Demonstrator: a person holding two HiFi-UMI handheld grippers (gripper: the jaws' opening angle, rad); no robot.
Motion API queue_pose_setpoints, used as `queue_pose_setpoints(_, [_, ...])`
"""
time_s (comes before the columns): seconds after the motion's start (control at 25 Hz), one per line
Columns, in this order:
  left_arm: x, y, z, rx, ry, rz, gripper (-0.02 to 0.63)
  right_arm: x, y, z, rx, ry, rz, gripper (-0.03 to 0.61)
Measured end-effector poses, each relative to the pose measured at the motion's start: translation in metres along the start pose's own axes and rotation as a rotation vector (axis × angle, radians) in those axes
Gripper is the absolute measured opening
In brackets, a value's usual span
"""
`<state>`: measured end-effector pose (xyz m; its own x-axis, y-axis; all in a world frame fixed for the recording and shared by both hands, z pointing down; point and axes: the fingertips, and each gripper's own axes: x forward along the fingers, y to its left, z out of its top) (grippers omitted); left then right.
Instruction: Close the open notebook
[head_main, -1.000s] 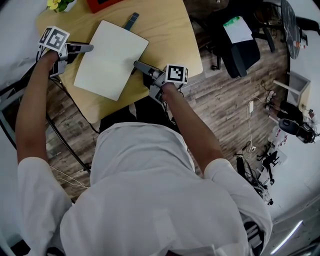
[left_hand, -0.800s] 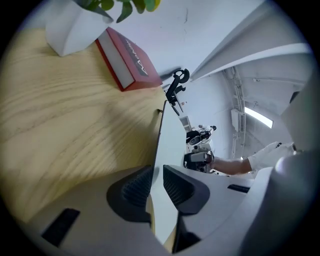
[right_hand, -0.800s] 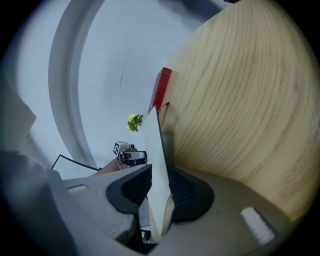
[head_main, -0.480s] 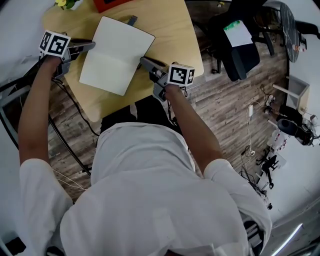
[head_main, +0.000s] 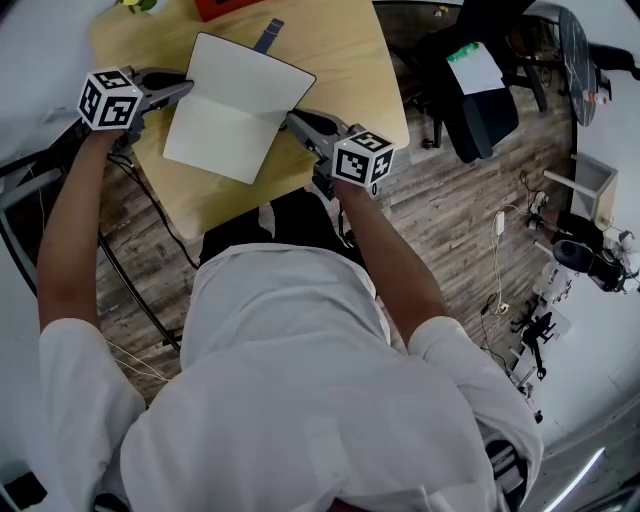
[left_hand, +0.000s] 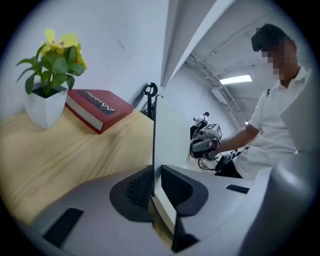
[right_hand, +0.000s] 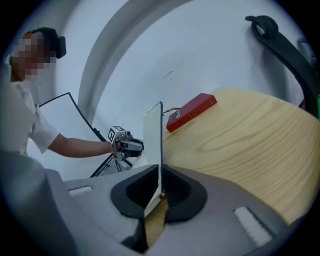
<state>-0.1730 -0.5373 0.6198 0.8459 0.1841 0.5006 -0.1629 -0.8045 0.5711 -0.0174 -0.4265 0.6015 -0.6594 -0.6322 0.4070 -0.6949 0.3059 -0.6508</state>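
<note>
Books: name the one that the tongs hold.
The white notebook: the left tongs and right tongs have just closed on its edges. The red book lies shut, untouched.

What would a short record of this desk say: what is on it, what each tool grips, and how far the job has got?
surface: wooden table
main item: notebook, open, blank pages showing
left gripper: jaws have just been closing, now clamped on the notebook's left edge
right gripper: clamped on the notebook's right edge
also on table: red book, potted plant
progress: notebook gripped at both sides, not yet closed
</note>
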Motion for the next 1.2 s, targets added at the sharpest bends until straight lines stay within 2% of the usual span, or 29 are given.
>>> queue_pose_setpoints(0.12, [-0.004, -0.003, -0.002, 0.093, 0.005, 0.017, 0.051, -0.001, 0.005, -0.001, -0.089, 0.004, -0.011, 0.017])
queue_pose_setpoints(0.44, [-0.013, -0.013, -0.001, 0.278, 0.007, 0.075, 0.048, -0.004, 0.019, -0.003, -0.307, 0.020, -0.030, 0.015])
queue_pose_setpoints(0.68, [-0.019, -0.024, -0.013, 0.486, 0.088, 0.128, 0.043, -0.006, 0.032, -0.016, -0.537, 0.080, -0.035, 0.015])
queue_pose_setpoints(0.84, [-0.020, -0.027, -0.021, 0.595, 0.143, 0.160, 0.037, -0.005, 0.039, -0.024, -0.644, 0.119, -0.045, 0.015])
queue_pose_setpoints(0.96, [-0.019, -0.030, -0.028, 0.665, 0.199, 0.176, 0.034, -0.004, 0.045, -0.031, -0.717, 0.148, -0.051, 0.015])
queue_pose_setpoints(1.2, [-0.018, -0.037, -0.063, 0.747, 0.286, 0.170, 0.028, -0.001, 0.049, -0.062, -0.831, 0.221, -0.069, 0.014])
